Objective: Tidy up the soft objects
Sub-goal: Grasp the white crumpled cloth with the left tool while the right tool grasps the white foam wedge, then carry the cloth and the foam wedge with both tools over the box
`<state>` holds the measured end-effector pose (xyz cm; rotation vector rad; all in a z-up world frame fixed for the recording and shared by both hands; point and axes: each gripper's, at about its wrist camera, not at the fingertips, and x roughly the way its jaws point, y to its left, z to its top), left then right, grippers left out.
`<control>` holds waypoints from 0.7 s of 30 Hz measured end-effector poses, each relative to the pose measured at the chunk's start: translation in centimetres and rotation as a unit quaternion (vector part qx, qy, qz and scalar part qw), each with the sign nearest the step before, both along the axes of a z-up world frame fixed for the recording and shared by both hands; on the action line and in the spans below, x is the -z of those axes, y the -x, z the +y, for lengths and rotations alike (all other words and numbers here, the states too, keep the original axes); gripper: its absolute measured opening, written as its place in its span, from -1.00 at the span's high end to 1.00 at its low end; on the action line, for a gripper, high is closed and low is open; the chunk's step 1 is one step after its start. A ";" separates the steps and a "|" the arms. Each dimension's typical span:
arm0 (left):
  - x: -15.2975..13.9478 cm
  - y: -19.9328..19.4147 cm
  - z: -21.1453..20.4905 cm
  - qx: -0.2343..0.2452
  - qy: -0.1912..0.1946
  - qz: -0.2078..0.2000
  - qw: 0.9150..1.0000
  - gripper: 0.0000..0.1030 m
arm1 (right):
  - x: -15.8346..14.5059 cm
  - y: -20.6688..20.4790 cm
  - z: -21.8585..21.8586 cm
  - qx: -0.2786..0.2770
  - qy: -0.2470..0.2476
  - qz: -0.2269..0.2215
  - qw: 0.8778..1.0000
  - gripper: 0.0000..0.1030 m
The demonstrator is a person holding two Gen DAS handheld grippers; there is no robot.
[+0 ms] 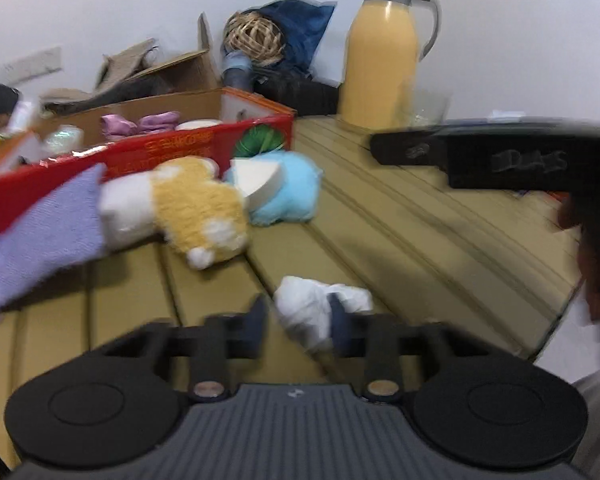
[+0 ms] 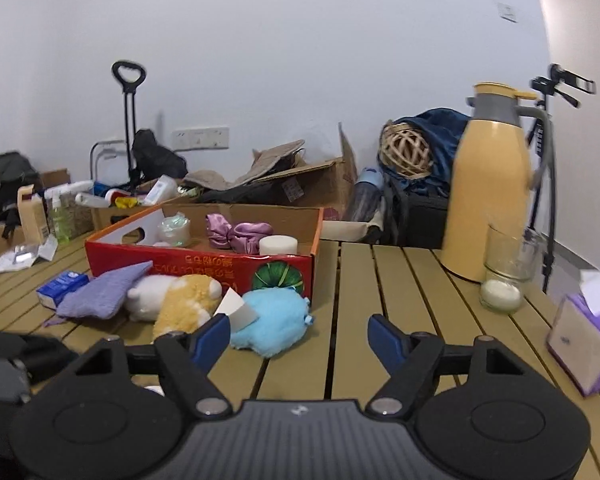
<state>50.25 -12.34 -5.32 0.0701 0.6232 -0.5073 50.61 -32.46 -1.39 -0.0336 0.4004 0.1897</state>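
The left gripper [image 1: 298,326] sits narrow around a crumpled white wad [image 1: 320,308] on the table [image 1: 400,232], one pad against it; whether it truly grips is unclear through the blur. The right gripper [image 2: 298,338] hangs wide and empty. Nearer than the red box [image 2: 204,268], touching its front wall, lie a blue plush [image 2: 272,320], a yellow plush [image 2: 188,300] and a purple cloth [image 2: 100,292]. Inside the box: pink scrunchies [image 2: 236,234] already. Judging by this, the wad's pickup is under way; next it needs lifting over the box's front wall.
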 end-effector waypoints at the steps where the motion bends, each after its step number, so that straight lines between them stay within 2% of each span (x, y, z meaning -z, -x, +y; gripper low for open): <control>1: 0.0 -0.1 0.5 0.001 0.011 0.005 1.000 0.70 | 0.2 -0.9 0.3 -0.006 0.003 0.002 1.000 -0.45; 2: -0.2 -0.2 1.0 -0.003 0.023 0.001 1.000 0.77 | 0.4 -1.9 0.7 -0.013 0.003 0.007 1.000 -0.45; 6: -1.7 -0.8 4.2 -0.036 0.084 -0.016 0.996 0.79 | 1.4 -6.0 3.5 -0.041 -0.005 0.021 0.999 -0.37; 9: -1.9 -1.1 6.7 -0.086 0.095 -0.041 0.991 0.79 | 2.3 -9.0 5.5 -0.048 -0.014 0.032 0.998 -0.17; 12: -1.8 -1.3 8.3 -0.122 0.097 -0.053 0.986 0.79 | 4.0 -10.0 6.9 -0.038 0.002 0.042 0.998 -0.01; 13: -1.8 -1.4 8.8 -0.128 0.100 -0.052 0.985 0.79 | 3.9 -9.8 7.3 -0.037 0.009 0.038 0.999 0.18; 14: -1.9 -1.3 9.2 -0.132 0.104 -0.050 0.984 0.79 | 3.9 -9.7 7.5 -0.040 0.013 0.033 0.999 0.56; 18: -2.3 -1.3 9.5 -0.134 0.111 -0.050 0.984 0.79 | 4.0 -9.5 7.3 -0.041 0.001 0.039 0.998 0.66; 21: -2.8 -0.8 9.1 -0.141 0.113 -0.077 0.980 0.79 | 3.6 -8.6 7.0 -0.038 -0.004 0.032 0.999 0.68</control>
